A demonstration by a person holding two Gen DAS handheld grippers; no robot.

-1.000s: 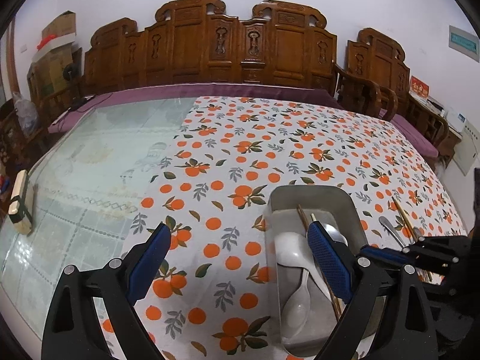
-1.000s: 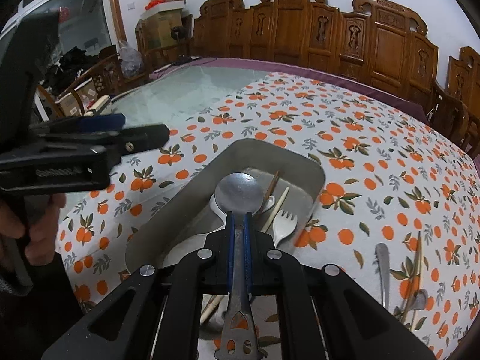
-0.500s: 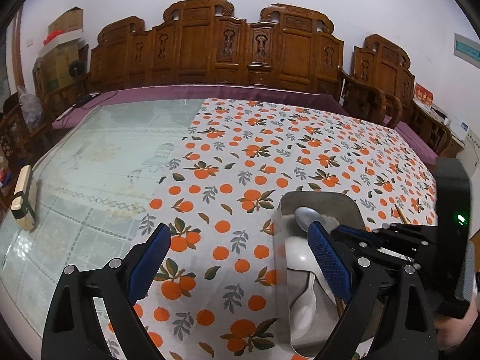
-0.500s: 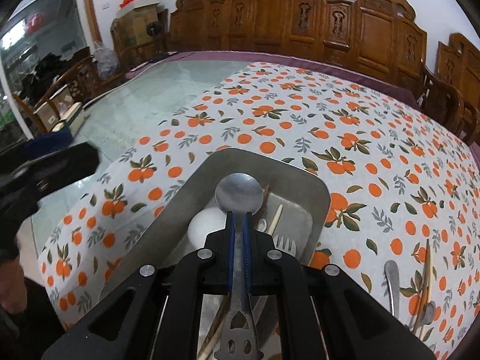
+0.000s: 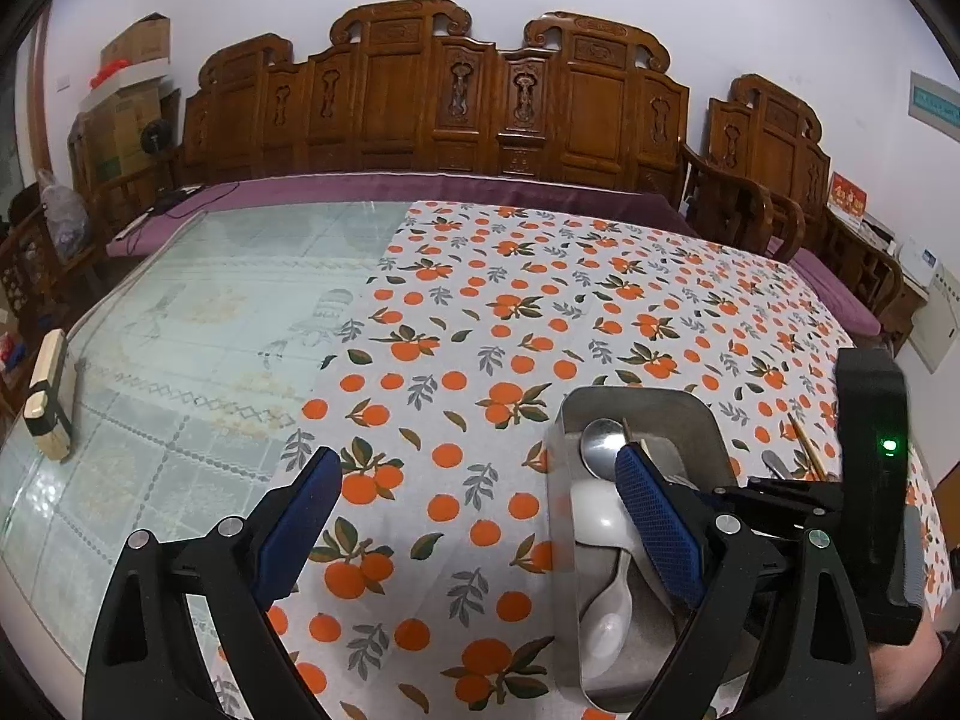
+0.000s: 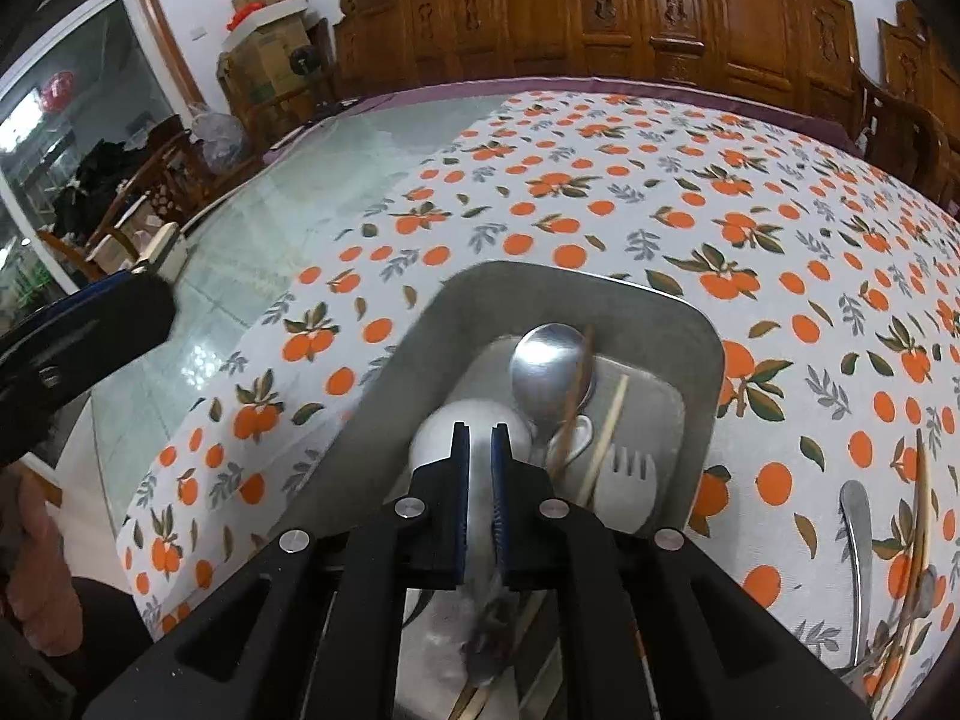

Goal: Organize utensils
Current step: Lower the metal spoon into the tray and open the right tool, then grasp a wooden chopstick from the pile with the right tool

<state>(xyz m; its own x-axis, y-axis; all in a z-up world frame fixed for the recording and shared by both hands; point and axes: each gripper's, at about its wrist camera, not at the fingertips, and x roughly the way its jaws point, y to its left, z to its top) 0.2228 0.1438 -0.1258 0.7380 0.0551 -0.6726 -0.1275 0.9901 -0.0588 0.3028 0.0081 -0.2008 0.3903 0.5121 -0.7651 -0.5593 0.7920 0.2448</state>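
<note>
A steel tray [image 6: 570, 282] [image 5: 636, 399] sits on the orange-print cloth. In it lie a white ceramic spoon [image 5: 606, 588], a white fork [image 6: 627, 486], chopsticks [image 6: 609, 432] and a metal spoon [image 6: 552, 360] [image 5: 603, 447]. The metal spoon's bowl rests at the tray's far end, and its blurred handle end shows under my right gripper [image 6: 479, 438]. That gripper hangs over the tray, its pads a narrow slit apart and pressing on nothing. My left gripper [image 5: 480, 516] is wide open and empty, with its right finger in front of the tray.
Right of the tray, a metal utensil [image 6: 858, 540] and loose chopsticks [image 6: 918, 510] lie on the cloth. A pale block [image 5: 48, 396] rests near the left edge of the bare glass tabletop [image 5: 210, 330]. Carved wooden chairs [image 5: 444, 96] line the far side.
The metal spoon was clamped upright in my right gripper; now it is out of the pads, with its bowl down in the tray. The right gripper came closer over the tray. The left gripper stayed put.
</note>
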